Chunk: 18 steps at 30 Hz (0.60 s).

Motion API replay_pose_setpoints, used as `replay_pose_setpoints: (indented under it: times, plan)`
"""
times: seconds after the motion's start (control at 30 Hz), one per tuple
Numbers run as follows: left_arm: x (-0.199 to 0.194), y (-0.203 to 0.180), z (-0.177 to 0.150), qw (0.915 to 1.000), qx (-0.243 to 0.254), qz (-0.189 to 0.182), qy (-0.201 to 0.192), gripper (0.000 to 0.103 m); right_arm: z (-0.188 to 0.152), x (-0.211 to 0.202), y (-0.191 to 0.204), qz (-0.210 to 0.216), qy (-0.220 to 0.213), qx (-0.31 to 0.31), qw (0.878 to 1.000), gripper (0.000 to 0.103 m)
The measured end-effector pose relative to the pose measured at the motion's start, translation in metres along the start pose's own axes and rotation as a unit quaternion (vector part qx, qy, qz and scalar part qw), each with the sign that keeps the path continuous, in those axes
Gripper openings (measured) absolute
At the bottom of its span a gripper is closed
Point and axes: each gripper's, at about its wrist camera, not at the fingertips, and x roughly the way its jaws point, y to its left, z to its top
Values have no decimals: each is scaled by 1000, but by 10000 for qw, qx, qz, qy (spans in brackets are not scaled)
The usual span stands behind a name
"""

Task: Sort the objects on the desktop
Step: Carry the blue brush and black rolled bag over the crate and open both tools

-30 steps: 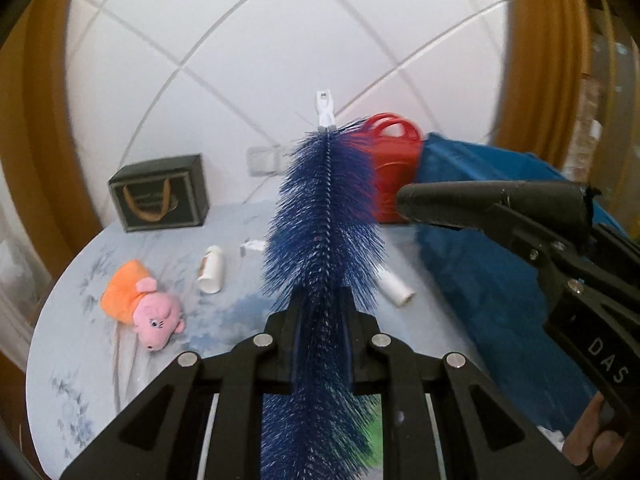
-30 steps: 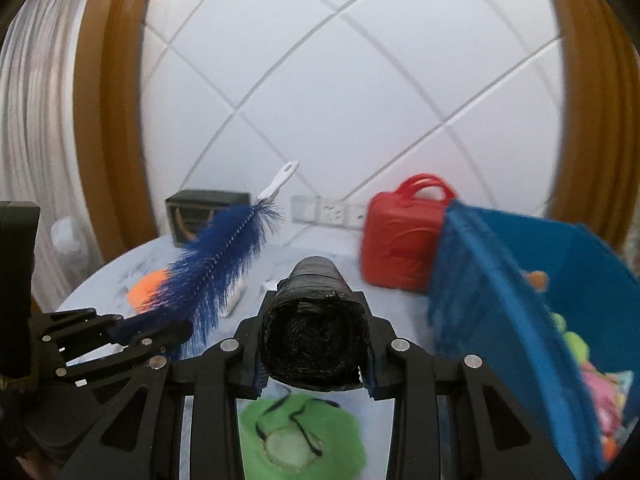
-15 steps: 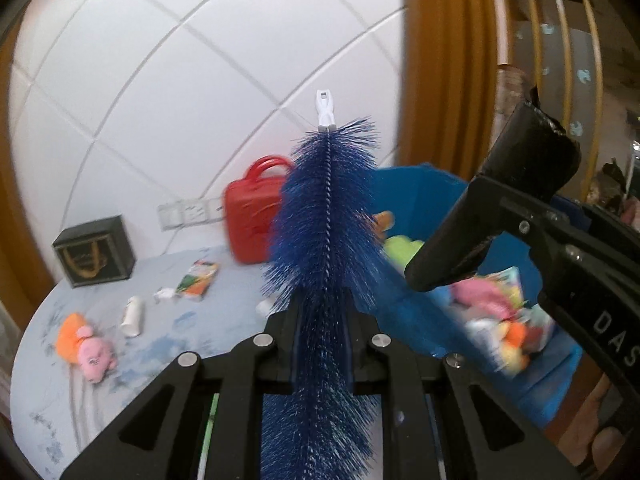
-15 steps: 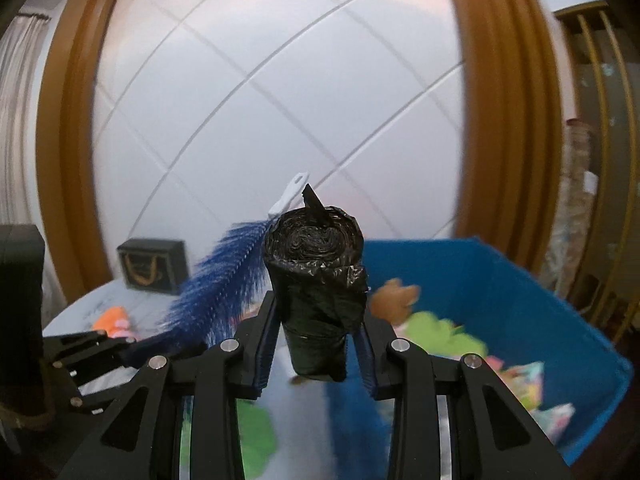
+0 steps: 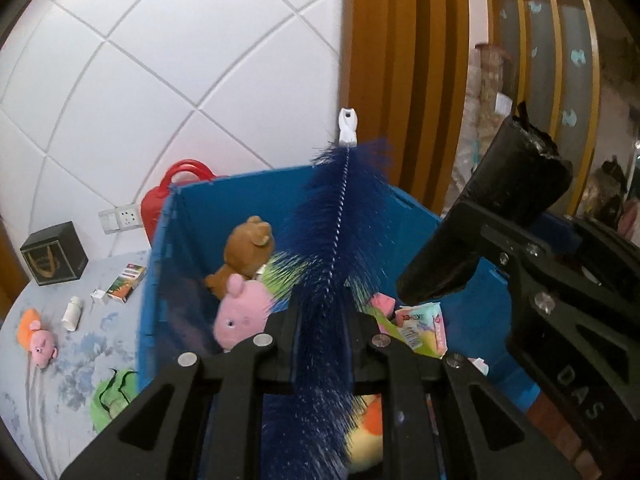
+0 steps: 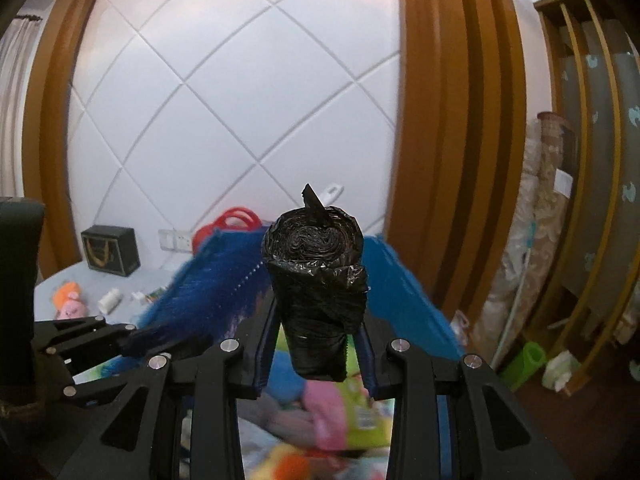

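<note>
Left gripper point(image 5: 322, 344): fingers clamped tight on a blue bristle brush point(image 5: 336, 248), which runs up the frame toward 12 o'clock and ends in a white handle tip point(image 5: 347, 126). The brush is carried in the air over the open blue bin point(image 5: 168, 240).

Right gripper point(image 6: 318, 354): fingers closed narrowly on a black roll of bin bags point(image 6: 318, 276), standing nearly upright between them. In the left wrist view this roll appears at 2 o'clock, also above the bin.

Bin contents seen in the left wrist view: a brown teddy bear point(image 5: 246, 248), a pink pig plush point(image 5: 240, 312) touching it below, and a pastel packet point(image 5: 424, 328) at the right.

Desk point(image 5: 80, 344), at 9 o'clock of the bin: a small pink and orange plush point(image 5: 36, 334), a white bottle point(image 5: 72, 312), a flat carton point(image 5: 124, 282), a green item point(image 5: 112, 398) against the bin wall, a dark box point(image 5: 54, 254) and a red case point(image 5: 176, 184) at the far edge.
</note>
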Motion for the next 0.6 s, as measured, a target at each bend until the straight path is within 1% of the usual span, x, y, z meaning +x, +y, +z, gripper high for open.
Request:
replay_pose_setpoints:
  times: [0.13, 0.2, 0.3, 0.37, 0.43, 0.5, 0.53, 0.57, 0.6]
  plan:
    - [34, -19, -1, 9993, -66, 154, 325, 16, -14, 19, -28, 34, 334, 55, 9994, 35]
    - [43, -25, -2, 9982, -85, 273, 518, 16, -19, 29, -37, 72, 515, 82, 9986, 35]
    - [43, -23, 0, 9977, -159, 527, 406, 21, -30, 46, -48, 106, 835, 156, 9963, 35]
    - [46, -21, 0, 9970, -175, 618, 430, 28, -36, 53, -52, 163, 988, 224, 9947, 35]
    - [48, -20, -2, 9966, -176, 652, 467, 45, -40, 55, -54, 185, 1051, 208, 9941, 36]
    - [44, -19, -2, 9965, -170, 705, 416, 55, -42, 54, -54, 154, 1044, 171, 9943, 44]
    - [40, -21, -2, 9962, -158, 776, 373, 56, -43, 54, -56, 129, 1046, 167, 9943, 52]
    - [39, -20, -2, 9961, -154, 798, 354, 56, -43, 51, -59, 46, 1048, 189, 9943, 62]
    - [36, -19, -3, 9961, -175, 797, 331, 58, -43, 50, -62, -2, 1045, 215, 9943, 69]
